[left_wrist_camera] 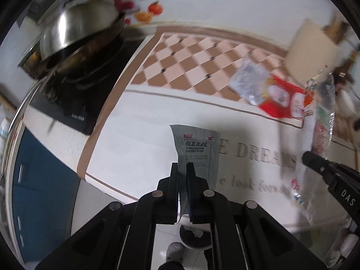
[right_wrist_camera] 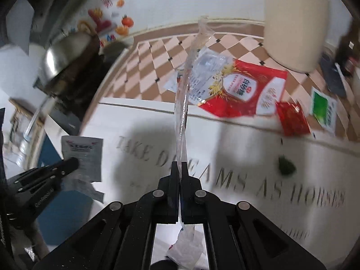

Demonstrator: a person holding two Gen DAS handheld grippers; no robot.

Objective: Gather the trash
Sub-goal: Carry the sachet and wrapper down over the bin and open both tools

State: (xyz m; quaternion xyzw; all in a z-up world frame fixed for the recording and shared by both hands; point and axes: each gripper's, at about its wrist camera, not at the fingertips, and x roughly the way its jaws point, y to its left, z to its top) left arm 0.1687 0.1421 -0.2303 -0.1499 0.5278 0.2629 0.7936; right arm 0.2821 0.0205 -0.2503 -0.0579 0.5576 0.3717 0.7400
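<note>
My left gripper [left_wrist_camera: 182, 168] is shut on a grey medicine sachet [left_wrist_camera: 198, 150] with printed text, held above the white table mat; it also shows in the right wrist view [right_wrist_camera: 84, 155]. My right gripper [right_wrist_camera: 180, 167] is shut on a clear plastic wrapper [right_wrist_camera: 185, 85], seen edge-on and standing upward; it also shows in the left wrist view [left_wrist_camera: 321, 112]. On the mat lie a red and white food packet [right_wrist_camera: 243, 90], a clear crumpled wrapper [left_wrist_camera: 249, 81], a small red sachet [right_wrist_camera: 292, 119], a green and white sachet [right_wrist_camera: 324, 110] and a dark green scrap [right_wrist_camera: 285, 166].
A steel lid on a dark pan [left_wrist_camera: 76, 38] sits on a black stove [left_wrist_camera: 74, 99] at the left. A cream cylinder [right_wrist_camera: 294, 22] stands at the back right. The mat [left_wrist_camera: 139, 139] has a checkered part [left_wrist_camera: 191, 65]. A blue cabinet [left_wrist_camera: 38, 191] is below left.
</note>
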